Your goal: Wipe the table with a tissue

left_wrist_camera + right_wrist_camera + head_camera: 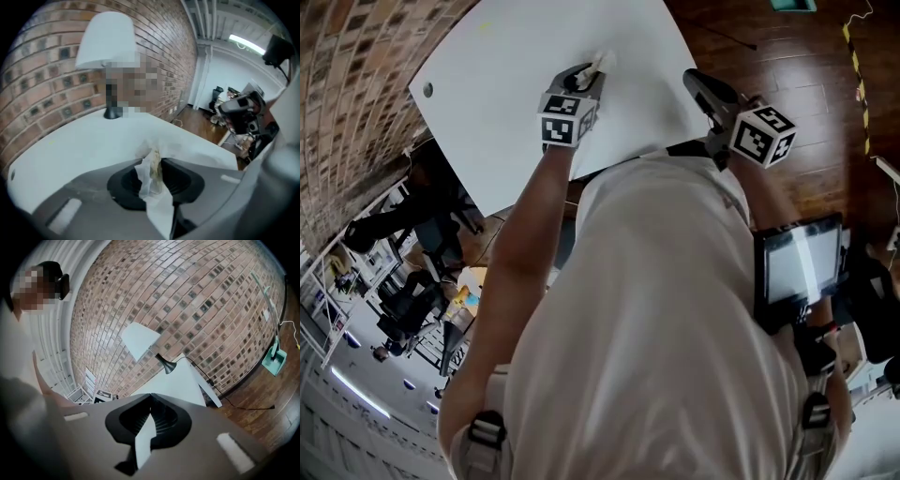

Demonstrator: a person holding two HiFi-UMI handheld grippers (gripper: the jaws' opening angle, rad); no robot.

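Mid-wipe, we judge. L gripper [592, 73] clenched on soiled tissue [152, 180], wad tip apparently against table [497, 75] top. R gripper [701, 86] jaws closed, empty, idle beside table edge. Next: press tissue down and sweep unwiped areas w/o losing grip.

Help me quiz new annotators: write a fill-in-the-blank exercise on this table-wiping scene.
1. The left tool is clamped on a stained ____.
2. The table below it is ____ in colour.
3. The wall behind the lamp is made of ____.
Missing words: tissue; white; brick.
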